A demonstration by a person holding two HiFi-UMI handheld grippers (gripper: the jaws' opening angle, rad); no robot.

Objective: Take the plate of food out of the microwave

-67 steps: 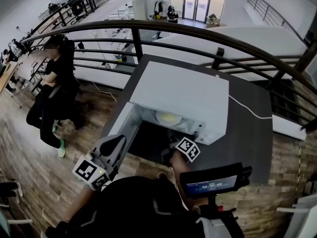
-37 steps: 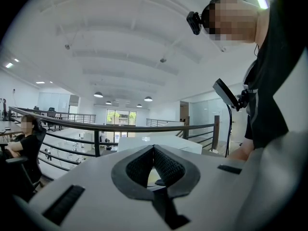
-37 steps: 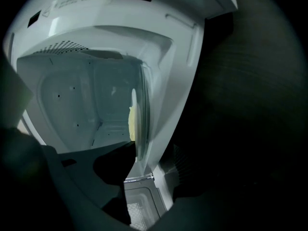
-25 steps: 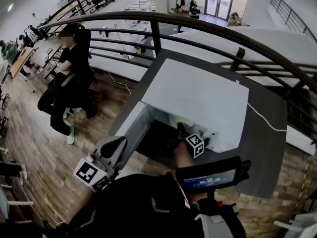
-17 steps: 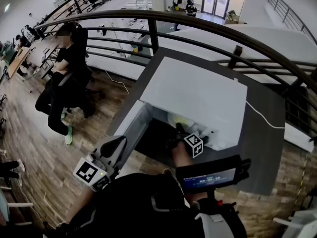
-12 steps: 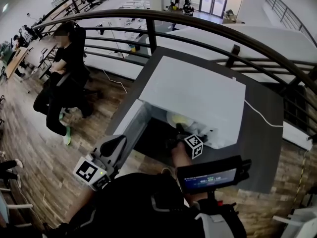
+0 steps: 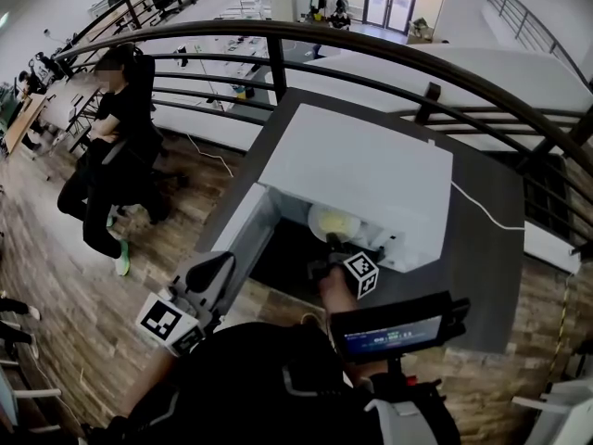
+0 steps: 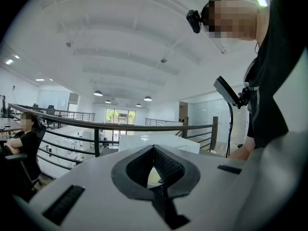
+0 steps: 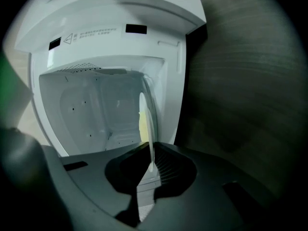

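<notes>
The right gripper [image 9: 152, 154], whose jaws have just been closing, pinches only the near rim of the round white plate of yellowish food [image 9: 149, 121], seen edge-on. So thin a bite could let the plate tip or slip, spilling food at the doorway of the white box-shaped microwave [image 7: 357, 170]. The plate runs from the jaws toward twelve o'clock, into the cavity.

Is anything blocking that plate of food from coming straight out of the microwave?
Nothing visible does. The right gripper has just been closing its jaws and pinches the rim of the plate. The door of the microwave is swung open on the left, leaving the opening in front free.
</notes>
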